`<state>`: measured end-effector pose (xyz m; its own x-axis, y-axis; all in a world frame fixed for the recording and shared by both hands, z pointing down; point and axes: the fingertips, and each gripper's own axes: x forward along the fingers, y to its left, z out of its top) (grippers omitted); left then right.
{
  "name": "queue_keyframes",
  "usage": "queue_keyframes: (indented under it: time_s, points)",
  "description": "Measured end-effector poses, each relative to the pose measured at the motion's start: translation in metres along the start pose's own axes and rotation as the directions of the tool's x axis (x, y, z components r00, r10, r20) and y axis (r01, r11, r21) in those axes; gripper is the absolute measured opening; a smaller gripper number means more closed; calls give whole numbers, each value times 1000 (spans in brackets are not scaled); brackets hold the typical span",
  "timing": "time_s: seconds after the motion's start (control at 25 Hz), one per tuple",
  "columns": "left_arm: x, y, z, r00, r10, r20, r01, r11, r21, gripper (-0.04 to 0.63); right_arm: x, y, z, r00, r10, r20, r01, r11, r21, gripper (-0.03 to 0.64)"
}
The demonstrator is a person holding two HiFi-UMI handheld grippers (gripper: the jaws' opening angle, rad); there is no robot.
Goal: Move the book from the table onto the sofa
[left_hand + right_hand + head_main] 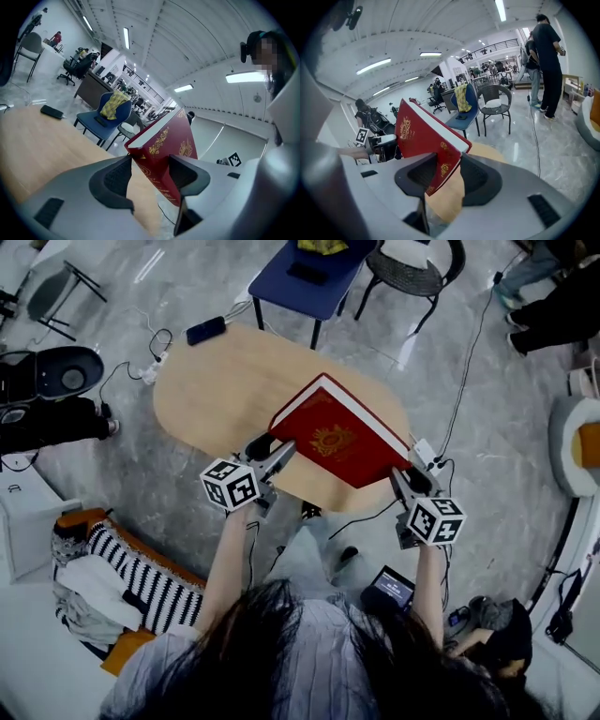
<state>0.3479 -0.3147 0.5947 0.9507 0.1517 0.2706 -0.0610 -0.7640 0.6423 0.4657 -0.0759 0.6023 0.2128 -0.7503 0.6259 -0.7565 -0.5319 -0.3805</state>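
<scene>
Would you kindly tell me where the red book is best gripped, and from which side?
Take the red book at its two near corners, one gripper each, from the person's side. It is wide and stiff; jaws across its thickness at both ends should stop it tipping, as the left gripper and right gripper hold it now.

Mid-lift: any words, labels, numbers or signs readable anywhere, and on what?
None can be read in any view.
Red book cover: gold emblem only, no legible words.
Book spine: gold ornaments; any lettering too blurred.
Marker cubes: black-and-white square patterns, no words.
Screen on the floor: too small to read.
</scene>
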Motion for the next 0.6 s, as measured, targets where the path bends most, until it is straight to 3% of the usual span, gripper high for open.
queue_keyframes:
  time_s: [0.32, 0.6]
  points:
    - [-47, -36, 21, 996, 52, 68, -53, 998, 22, 259, -29, 32, 24, 998, 53, 15, -52, 997, -63, 166]
    - [-95, -54, 27, 971, 149, 184, -150, 989, -8, 259, -36, 62, 35, 988, 155, -5, -154, 980, -124, 166]
